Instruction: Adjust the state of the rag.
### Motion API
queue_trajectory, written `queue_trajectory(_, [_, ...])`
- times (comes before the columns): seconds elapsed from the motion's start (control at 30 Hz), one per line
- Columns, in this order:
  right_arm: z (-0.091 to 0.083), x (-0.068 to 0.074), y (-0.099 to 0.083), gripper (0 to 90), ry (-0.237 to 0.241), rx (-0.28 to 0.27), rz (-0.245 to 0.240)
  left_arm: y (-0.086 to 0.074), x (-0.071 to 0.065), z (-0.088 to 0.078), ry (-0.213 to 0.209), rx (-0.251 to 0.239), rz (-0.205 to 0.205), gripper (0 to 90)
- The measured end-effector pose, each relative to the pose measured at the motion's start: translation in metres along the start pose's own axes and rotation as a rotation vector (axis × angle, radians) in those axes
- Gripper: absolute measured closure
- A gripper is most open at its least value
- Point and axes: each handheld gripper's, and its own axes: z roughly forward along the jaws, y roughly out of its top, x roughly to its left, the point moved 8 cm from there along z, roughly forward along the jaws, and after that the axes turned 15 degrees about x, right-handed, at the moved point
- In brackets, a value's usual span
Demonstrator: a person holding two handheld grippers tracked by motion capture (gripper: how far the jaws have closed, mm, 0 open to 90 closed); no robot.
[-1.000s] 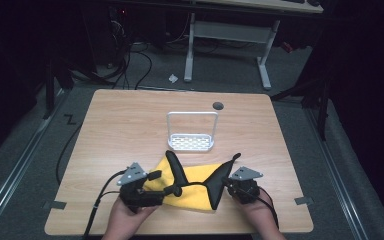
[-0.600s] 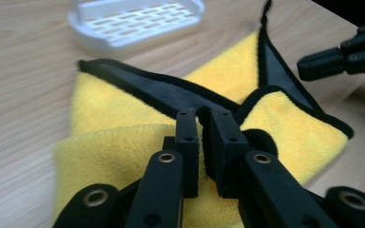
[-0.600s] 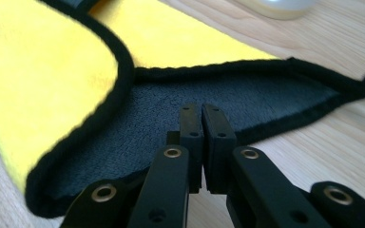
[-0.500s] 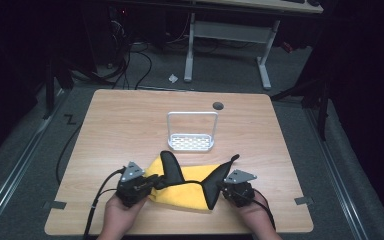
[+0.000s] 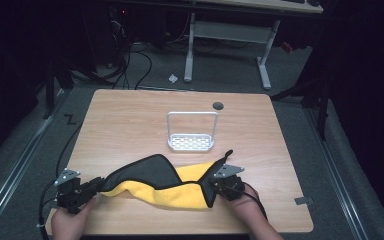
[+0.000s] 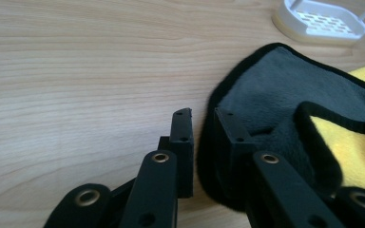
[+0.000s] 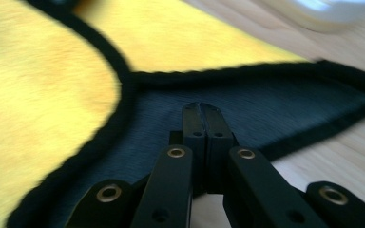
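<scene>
The cloth (image 5: 155, 182) lies near the front edge of the table (image 5: 130, 125), stretched between the 2 grippers. The step seems to be spreading or folding it. The left gripper (image 6: 202, 137) has its jaws slightly apart around the cloth's hem. The right gripper (image 7: 202, 123) is closed on the cloth. Both hands are low, near the front corners. The next move needs an even pull.

Wooden table (image 5: 130, 120) bears cloth (image 5: 180, 192) (yellow, grey) and white rack (image 5: 191, 143).
</scene>
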Motion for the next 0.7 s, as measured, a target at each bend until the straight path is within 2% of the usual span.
queue_trajectory(0.07, [-0.002,-0.017,-0.005,90.0,-0.021,-0.001,0.053,0.001,-0.004,0.000,-0.003,0.000,0.014,77.1])
queue_trajectory(0.1, [-0.002,-0.017,-0.005,90.0,-0.021,-0.001,0.053,0.001,-0.004,0.000,-0.003,0.000,0.014,77.0])
queue_trajectory(0.13, [-0.003,-0.028,-0.008,90.0,-0.041,0.003,0.080,0.001,-0.008,0.001,-0.007,0.003,0.025,77.0])
queue_trajectory(0.17, [-0.005,-0.046,-0.014,90.0,-0.066,0.004,0.131,0.002,-0.017,0.004,-0.006,0.014,0.060,75.5])
queue_trajectory(0.2, [-0.006,-0.053,-0.017,90.0,-0.079,0.005,0.150,0.004,-0.021,0.005,-0.004,0.016,0.078,74.4])
queue_trajectory(0.23, [-0.006,-0.053,-0.017,90.0,-0.079,0.005,0.150,0.004,-0.021,0.005,-0.004,0.016,0.078,74.0])
queue_trajectory(0.27, [-0.008,-0.063,-0.021,90.0,-0.110,0.011,0.172,0.008,-0.033,0.006,-0.027,0.005,0.108,73.4])
queue_trajectory(0.3, [-0.009,-0.064,-0.023,90.0,-0.115,0.014,0.172,0.010,-0.040,0.008,-0.039,0.001,0.126,72.6])
queue_trajectory(0.33, [-0.011,-0.063,-0.023,90.0,-0.115,0.009,0.169,0.012,-0.047,0.010,-0.052,0.001,0.147,71.2])
queue_trajectory(0.37, [-0.014,-0.061,-0.022,90.0,-0.112,-0.002,0.161,0.012,-0.047,0.010,-0.052,0.001,0.147,69.8])
queue_trajectory(0.4, [-0.014,-0.061,-0.022,90.0,-0.112,-0.002,0.161,0.014,-0.055,0.013,-0.062,0.003,0.172,69.8])
queue_trajectory(0.5, [-0.021,-0.046,-0.018,90.0,-0.099,-0.032,0.126,0.016,-0.076,0.027,-0.098,0.023,0.225,67.0])
queue_trajectory(0.53, [-0.024,-0.040,-0.017,89.3,-0.084,-0.041,0.116,0.013,-0.081,0.034,-0.104,0.057,0.250,67.6])
queue_trajectory(0.57, [-0.027,-0.028,-0.016,87.3,-0.056,-0.059,0.097,0.010,-0.085,0.042,-0.104,0.098,0.271,72.4])
queue_trajectory(0.6, [-0.029,-0.022,-0.015,85.4,-0.044,-0.068,0.086,0.002,-0.092,0.055,-0.123,0.159,0.290,73.3])
queue_trajectory(0.63, [-0.029,-0.022,-0.015,85.4,-0.044,-0.068,0.086,0.002,-0.092,0.055,-0.123,0.159,0.290,73.6])
queue_trajectory(0.67, [-0.030,-0.013,-0.016,81.1,-0.027,-0.073,0.077,-0.006,-0.101,0.063,-0.151,0.202,0.304,73.9])
queue_trajectory(0.7, [-0.030,-0.010,-0.016,78.5,-0.026,-0.074,0.070,-0.009,-0.107,0.067,-0.163,0.211,0.315,73.9])
